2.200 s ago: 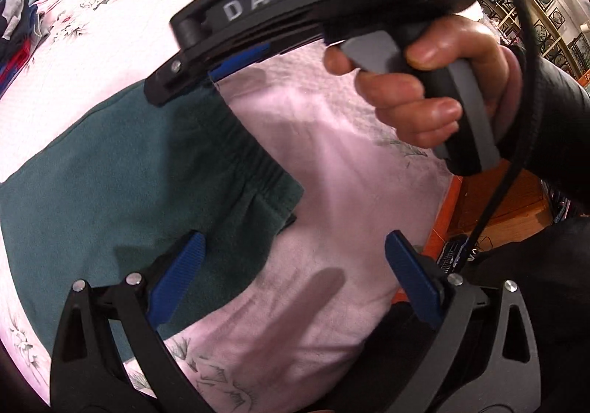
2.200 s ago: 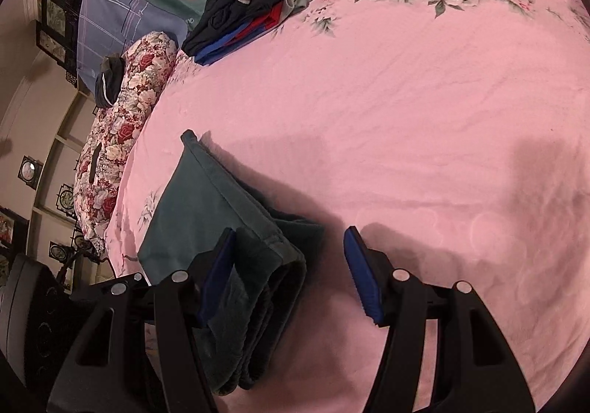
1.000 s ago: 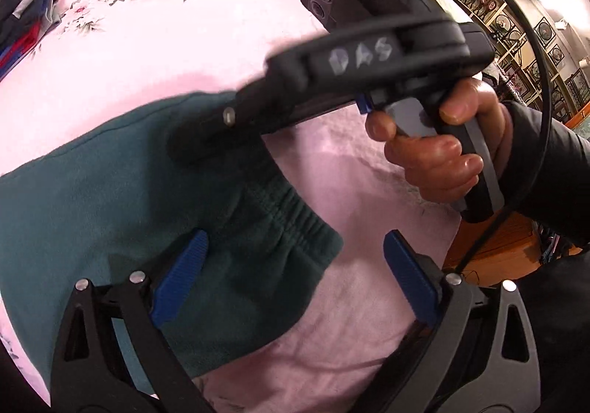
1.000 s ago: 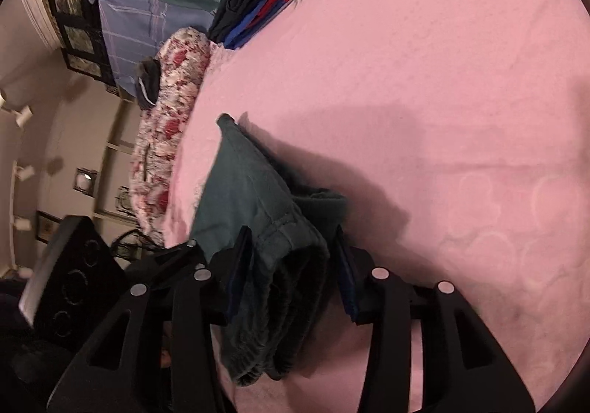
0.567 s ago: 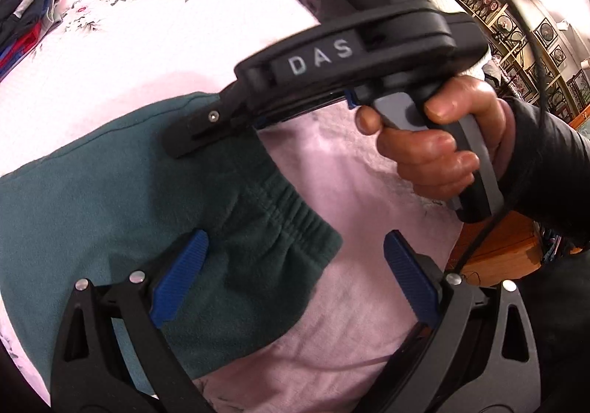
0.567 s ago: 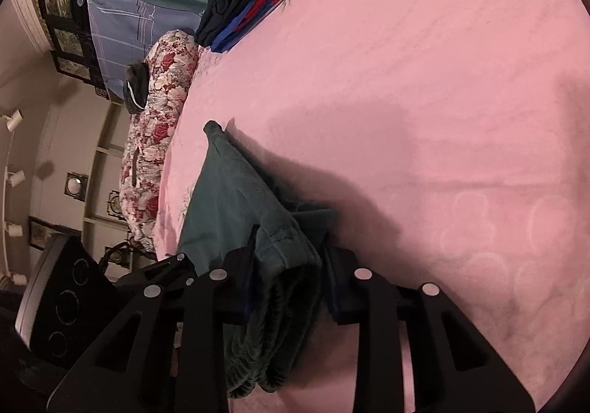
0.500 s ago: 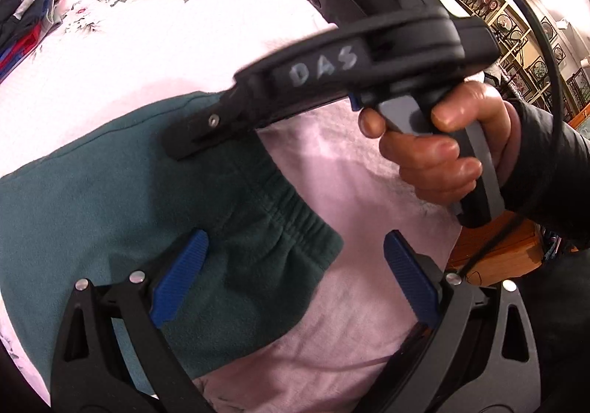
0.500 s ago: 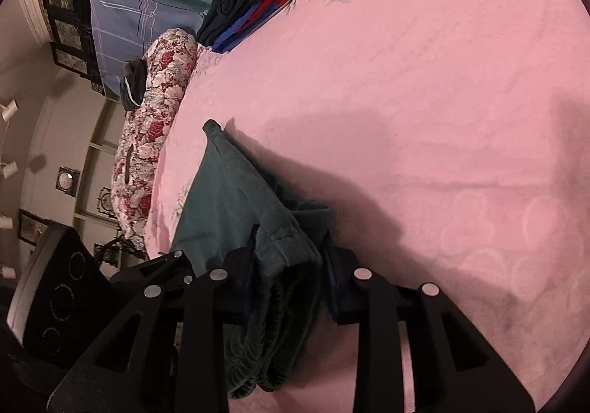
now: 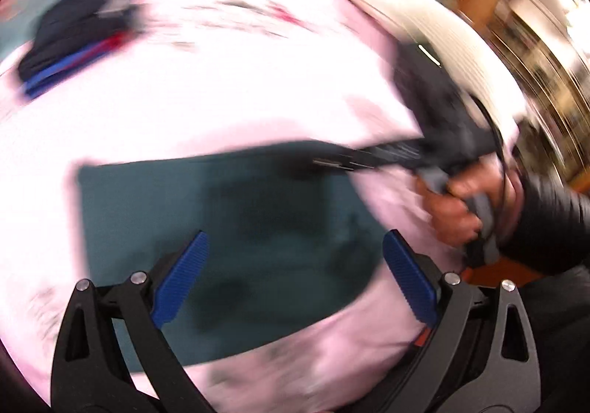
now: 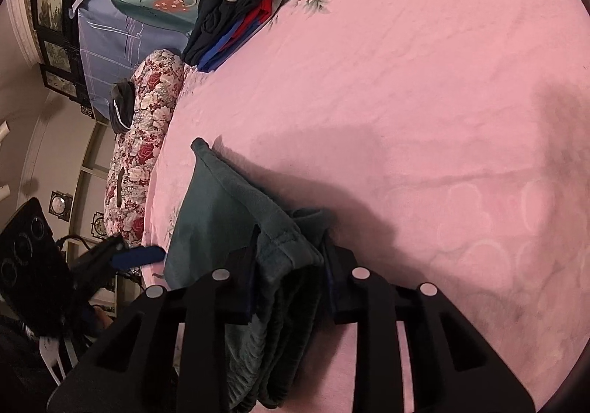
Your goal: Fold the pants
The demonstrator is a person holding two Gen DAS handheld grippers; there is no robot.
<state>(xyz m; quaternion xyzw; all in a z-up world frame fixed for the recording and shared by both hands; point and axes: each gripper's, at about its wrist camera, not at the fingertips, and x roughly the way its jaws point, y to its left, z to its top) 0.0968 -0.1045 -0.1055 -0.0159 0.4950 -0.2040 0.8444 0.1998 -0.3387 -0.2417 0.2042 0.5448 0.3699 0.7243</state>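
Observation:
Dark green pants [image 9: 221, 228] lie folded flat on the pink bedspread [image 9: 184, 88]. My left gripper [image 9: 295, 273] is open and empty, raised above their near part; this view is blurred by motion. My right gripper [image 10: 291, 265] is shut on the pants' folded waistband end [image 10: 287, 254], which bunches between the jaws. The rest of the pants [image 10: 217, 214] stretches away to the upper left. The right gripper also shows in the left wrist view [image 9: 398, 155], reaching onto the pants' far right corner. The left gripper's blue pad [image 10: 138, 256] shows at the left of the right wrist view.
A pile of dark, blue and red clothes [image 10: 239, 7] lies at the far side of the bed, also in the left wrist view [image 9: 70, 44]. A floral pillow [image 10: 143, 140] and blue bedding [image 10: 121, 33] lie along the bed's left edge. Shelving [image 9: 534, 25] stands beyond the bed.
My left gripper has pulled up and back fast, so more of the pants shows. My right gripper closed on the waistband end about a second ago and still holds it.

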